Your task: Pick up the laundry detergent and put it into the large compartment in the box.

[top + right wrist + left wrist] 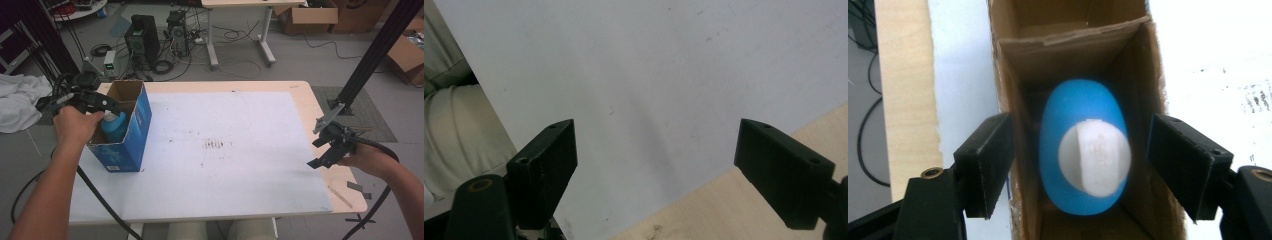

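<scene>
A blue cardboard box (pixel 131 131) stands open-topped on the table's left side. Inside it stands a blue bottle (pixel 1081 145) with a white cap (pixel 1094 157), also seen as the blue bottle (pixel 115 125) in the high view. My left gripper (pixel 102 102) hovers over the box mouth, open, its jaws either side of the bottle and apart from it; the left gripper (pixel 1083 167) looks straight down into the box (pixel 1018 100). My right gripper (pixel 327 145) is open at the table's right edge, and the right gripper (pixel 656 175) holds nothing above the white sheet.
A white sheet (pixel 225 150) covers most of the wooden table (pixel 305 100). A black slanted post (pixel 372 55) rises at the right. White cloth (pixel 17 100) lies off the left edge. Cables and equipment (pixel 150 40) sit on the floor beyond.
</scene>
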Motion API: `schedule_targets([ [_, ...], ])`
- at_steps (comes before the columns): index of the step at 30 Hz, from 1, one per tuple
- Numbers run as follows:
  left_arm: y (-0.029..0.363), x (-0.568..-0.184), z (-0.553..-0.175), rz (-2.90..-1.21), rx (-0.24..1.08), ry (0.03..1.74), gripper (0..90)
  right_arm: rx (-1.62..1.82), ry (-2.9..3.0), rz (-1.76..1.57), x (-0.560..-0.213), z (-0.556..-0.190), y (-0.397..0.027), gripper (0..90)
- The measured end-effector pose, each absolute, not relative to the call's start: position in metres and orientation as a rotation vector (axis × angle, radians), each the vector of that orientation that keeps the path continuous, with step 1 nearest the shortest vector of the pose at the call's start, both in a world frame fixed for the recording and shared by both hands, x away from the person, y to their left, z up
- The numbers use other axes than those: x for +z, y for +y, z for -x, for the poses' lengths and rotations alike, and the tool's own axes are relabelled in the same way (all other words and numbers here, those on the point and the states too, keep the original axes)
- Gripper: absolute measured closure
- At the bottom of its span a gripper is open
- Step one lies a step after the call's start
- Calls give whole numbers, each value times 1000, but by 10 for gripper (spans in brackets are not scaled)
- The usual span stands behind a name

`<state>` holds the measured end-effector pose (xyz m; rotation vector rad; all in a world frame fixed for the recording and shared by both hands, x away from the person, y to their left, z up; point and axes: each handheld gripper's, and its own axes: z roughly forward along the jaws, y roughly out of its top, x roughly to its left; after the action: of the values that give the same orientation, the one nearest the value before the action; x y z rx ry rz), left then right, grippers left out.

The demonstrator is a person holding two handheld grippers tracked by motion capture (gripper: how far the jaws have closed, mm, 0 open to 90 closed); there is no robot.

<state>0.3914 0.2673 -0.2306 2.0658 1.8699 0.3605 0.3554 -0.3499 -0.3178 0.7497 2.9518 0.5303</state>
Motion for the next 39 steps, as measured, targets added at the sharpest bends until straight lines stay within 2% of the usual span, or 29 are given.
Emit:
schedule_targets([
  [21, 244, -188, -384, -2106, 418, 1697, 205, 530, 2948, -748, -316, -355, -349, 172],
  [39, 199, -169, -379, -2220, 408, 1468, 184, 533, 2945, -741, -314, -353, -347, 171],
])
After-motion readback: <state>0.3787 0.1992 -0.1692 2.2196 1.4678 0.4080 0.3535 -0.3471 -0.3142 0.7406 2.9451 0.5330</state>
